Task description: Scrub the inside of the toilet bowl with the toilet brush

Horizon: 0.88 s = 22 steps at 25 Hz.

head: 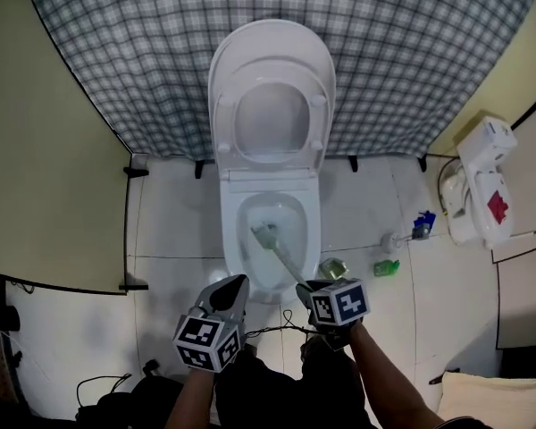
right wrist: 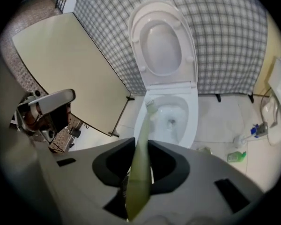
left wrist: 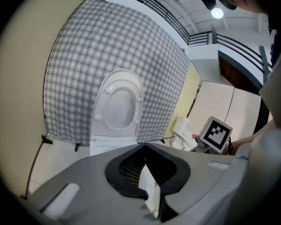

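Note:
The white toilet [head: 229, 206] stands at the centre with seat and lid [head: 272, 61] raised against the checked wall. My right gripper [head: 311, 288] is shut on the pale green handle [right wrist: 140, 172] of the toilet brush. The handle slants down into the bowl, and the brush head [head: 265, 235] rests against the bowl's left inner wall, above the water. In the right gripper view the brush head [right wrist: 150, 105] sits at the bowl's left rim [right wrist: 139, 121]. My left gripper [head: 233, 290] hovers in front of the bowl's near left edge, shut and holding nothing; in its own view the left gripper [left wrist: 144, 147] points at the raised lid [left wrist: 118, 104].
A green bottle [head: 386, 267] and a greenish brush holder [head: 334, 266] sit on the tiled floor right of the toilet, with small blue and white items [head: 422, 225] beyond. A white unit [head: 482, 181] hangs at the right wall. A beige partition [head: 45, 150] is on the left. Cables [head: 277, 329] lie near my feet.

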Tool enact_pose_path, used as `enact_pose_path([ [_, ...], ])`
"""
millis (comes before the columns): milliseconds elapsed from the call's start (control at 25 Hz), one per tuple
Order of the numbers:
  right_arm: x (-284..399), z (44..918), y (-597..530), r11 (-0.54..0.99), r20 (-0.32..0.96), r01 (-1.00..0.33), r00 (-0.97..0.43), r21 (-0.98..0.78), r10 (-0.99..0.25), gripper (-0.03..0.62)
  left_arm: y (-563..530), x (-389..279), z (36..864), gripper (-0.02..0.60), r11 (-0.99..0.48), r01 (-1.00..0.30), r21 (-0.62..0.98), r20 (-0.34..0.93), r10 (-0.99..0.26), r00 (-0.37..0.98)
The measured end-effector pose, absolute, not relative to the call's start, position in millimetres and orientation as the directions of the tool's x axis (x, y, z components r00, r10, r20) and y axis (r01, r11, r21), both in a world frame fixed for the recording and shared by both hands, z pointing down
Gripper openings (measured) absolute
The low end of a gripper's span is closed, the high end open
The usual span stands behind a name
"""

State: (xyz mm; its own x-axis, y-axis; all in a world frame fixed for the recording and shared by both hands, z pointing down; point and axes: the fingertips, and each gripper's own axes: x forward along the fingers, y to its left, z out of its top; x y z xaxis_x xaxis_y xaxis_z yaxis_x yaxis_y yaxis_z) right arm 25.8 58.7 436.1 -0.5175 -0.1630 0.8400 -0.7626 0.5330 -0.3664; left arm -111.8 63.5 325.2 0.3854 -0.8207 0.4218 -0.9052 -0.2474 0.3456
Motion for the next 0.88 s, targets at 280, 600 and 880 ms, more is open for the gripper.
enact_pose_path([
  [280, 41, 323, 28, 0.577, 0.708, -0.751, -0.594, -0.32, -0.381, 0.103, 31, -96, 254, 0.005, -0.3, -0.903, 0.308, 0.309, -0.866, 0.393],
  [600, 113, 270, 21, 0.51, 0.652, -0.812, -0.553, -0.284, -0.518, 0.103, 28, -46, 225, 0.005, -0.39, -0.877, 0.279, 0.296, -0.834, 0.465],
  [880, 187, 282, 26, 0.414, 0.7, -0.878, -0.453, -0.241, -0.553, 0.103, 27, 16, 241, 0.005, -0.47, -0.834, 0.291, 0.337, -0.765, 0.549],
])
